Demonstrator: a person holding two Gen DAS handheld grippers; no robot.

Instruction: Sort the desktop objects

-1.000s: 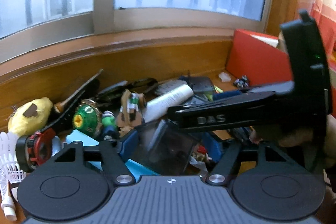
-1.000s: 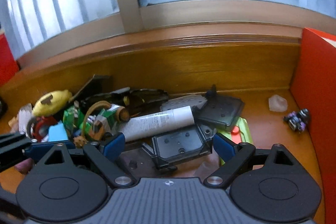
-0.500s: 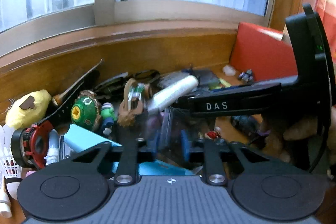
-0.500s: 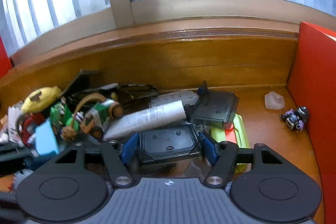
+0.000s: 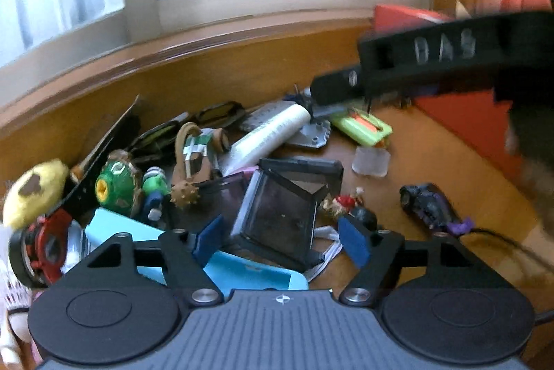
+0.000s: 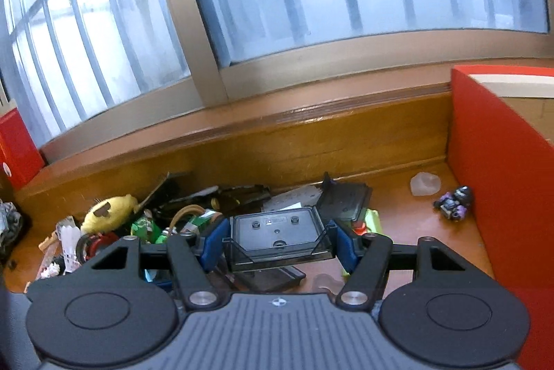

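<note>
From the left wrist, the left gripper (image 5: 280, 240) has just been opening and its jaws now stand apart, the blue pads clear of the smoky clear box (image 5: 280, 214) that sits between them and a little ahead, tipped on one corner atop a light blue case (image 5: 242, 269); nothing is pinched. The right gripper's arm crosses up and to the right, with "DAS" in pale letters on its side; the print on the white tube (image 5: 266, 136) ahead is too blurred to read. From the right wrist, the right gripper (image 6: 278, 240) is clamped on a dark plastic tray (image 6: 277, 236), one pad on each short end, its long axis running across from pad to pad, raised off the pile. The red box (image 6: 498, 169) stands off to the right and ahead, so the right hand is likely the nearer one for dropping the tray there
</note>
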